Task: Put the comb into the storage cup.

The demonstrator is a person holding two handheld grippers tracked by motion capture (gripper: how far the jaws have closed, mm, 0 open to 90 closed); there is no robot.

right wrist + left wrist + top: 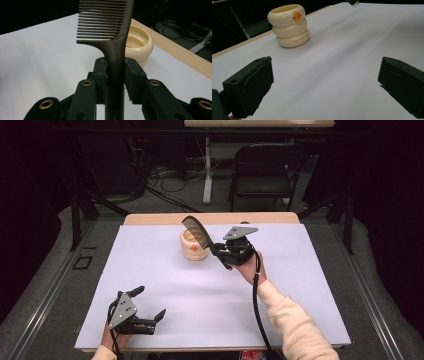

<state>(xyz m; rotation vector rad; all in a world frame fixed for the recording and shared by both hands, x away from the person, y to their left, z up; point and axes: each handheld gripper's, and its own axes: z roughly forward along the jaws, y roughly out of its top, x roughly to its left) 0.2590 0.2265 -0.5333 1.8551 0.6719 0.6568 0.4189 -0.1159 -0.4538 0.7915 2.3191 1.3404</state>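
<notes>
From the high view, a cream-coloured holder shaped like three stacked rings, with a small orange mark on its side [194, 245], stands toward the far middle of the white surface [280, 315]. The right gripper [226, 251] is just beside it, held in a hand in a cream sleeve, and carries a dark brown plastic comb [197, 231] whose toothed end rises over the holder's open top. The left gripper [148, 304] rests at the near left corner, well apart from the holder, fingers spread wide with nothing between them.

In the left gripper view, both black fingers [249, 87] sit far apart over bare white surface; the holder [289, 26] stands upright ahead, with small print on its bottom ring too fine to read.

In the right gripper view, the fingers [101, 75] are clamped against the comb's handle [115, 72], teeth pointing left, with the holder's rim [141, 41] behind it.
</notes>
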